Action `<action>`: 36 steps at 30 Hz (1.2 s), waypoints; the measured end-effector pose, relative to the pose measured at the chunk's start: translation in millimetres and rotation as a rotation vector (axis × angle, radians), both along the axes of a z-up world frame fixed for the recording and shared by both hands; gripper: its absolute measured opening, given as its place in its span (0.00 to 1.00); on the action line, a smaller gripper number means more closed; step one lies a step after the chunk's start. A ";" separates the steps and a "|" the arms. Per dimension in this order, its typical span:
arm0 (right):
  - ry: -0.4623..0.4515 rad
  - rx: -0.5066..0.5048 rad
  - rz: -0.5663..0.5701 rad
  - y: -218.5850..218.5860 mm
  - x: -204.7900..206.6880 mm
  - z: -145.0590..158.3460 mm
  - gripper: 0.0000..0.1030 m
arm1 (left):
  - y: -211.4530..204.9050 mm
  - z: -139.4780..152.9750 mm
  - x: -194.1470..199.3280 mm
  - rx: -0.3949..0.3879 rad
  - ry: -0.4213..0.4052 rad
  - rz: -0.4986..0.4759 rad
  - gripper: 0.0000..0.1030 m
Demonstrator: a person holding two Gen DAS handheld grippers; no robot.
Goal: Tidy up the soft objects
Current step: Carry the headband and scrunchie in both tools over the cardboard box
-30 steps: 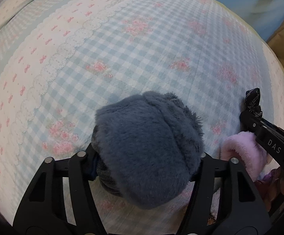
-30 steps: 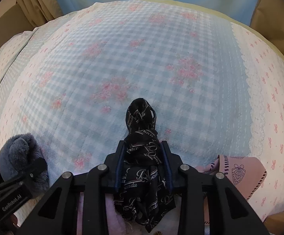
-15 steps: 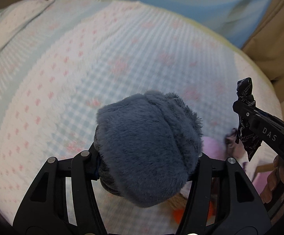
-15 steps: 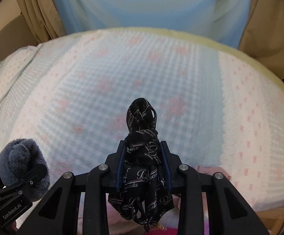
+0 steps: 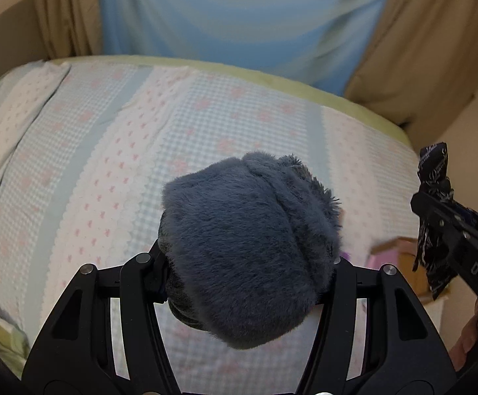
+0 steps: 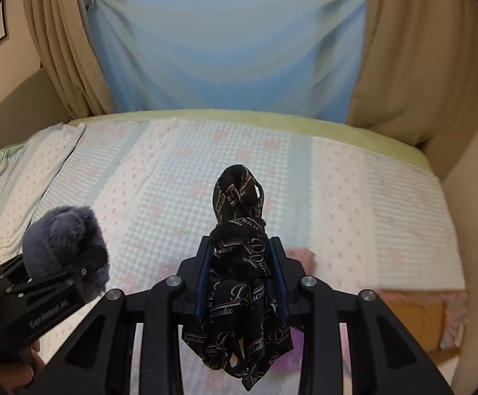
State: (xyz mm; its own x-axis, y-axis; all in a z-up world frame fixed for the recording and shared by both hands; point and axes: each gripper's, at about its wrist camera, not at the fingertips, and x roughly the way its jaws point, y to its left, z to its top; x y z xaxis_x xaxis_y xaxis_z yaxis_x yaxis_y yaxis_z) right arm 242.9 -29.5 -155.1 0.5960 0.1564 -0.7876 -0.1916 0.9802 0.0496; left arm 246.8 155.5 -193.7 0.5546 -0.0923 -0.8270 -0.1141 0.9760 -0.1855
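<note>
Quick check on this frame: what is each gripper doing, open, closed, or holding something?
Left gripper: closed on the grey fuzzy plush item.
Right gripper: closed on the black patterned scarf.

Checked floral bedspread (image 6: pixel 206 171), blue curtain (image 6: pixel 225 49), tan drapes (image 6: pixel 413 59) behind

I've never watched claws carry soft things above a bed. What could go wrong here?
The grey furry hat bulges well past the left claw, so it might squirm loose. The black scarf dangles below the right claw and could snag. Either would likely land on the bedspread.
</note>
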 end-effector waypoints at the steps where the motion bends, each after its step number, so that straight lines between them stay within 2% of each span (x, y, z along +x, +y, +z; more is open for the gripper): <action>1: -0.004 -0.003 -0.011 -2.9 -10.6 8.8 0.29 | -6.1 9.5 -6.1 0.001 -0.003 -0.024 0.52; 5: -0.026 0.029 -0.062 -22.5 -47.2 39.5 0.29 | -37.3 34.8 -28.4 0.017 -0.021 -0.104 0.52; 11: -0.056 0.057 -0.117 -63.1 -84.9 66.8 0.29 | -91.3 64.1 -49.8 0.017 -0.051 -0.176 0.52; 15: -0.081 0.062 -0.143 -102.2 -102.1 75.6 0.29 | -135.7 79.0 -60.9 0.024 -0.080 -0.203 0.52; 20: -0.081 0.073 -0.166 -168.0 -117.0 78.7 0.29 | -210.6 88.1 -71.8 0.028 -0.084 -0.220 0.52; 25: -0.072 0.049 -0.181 -240.5 -122.4 73.6 0.29 | -288.2 81.2 -70.9 0.023 -0.075 -0.239 0.53; 30: -0.032 0.028 -0.206 -308.3 -114.9 55.2 0.29 | -355.7 64.7 -58.0 0.003 -0.037 -0.269 0.53; 36: 0.052 0.023 -0.241 -359.3 -93.0 23.4 0.29 | -414.0 26.6 -30.8 0.009 0.051 -0.339 0.53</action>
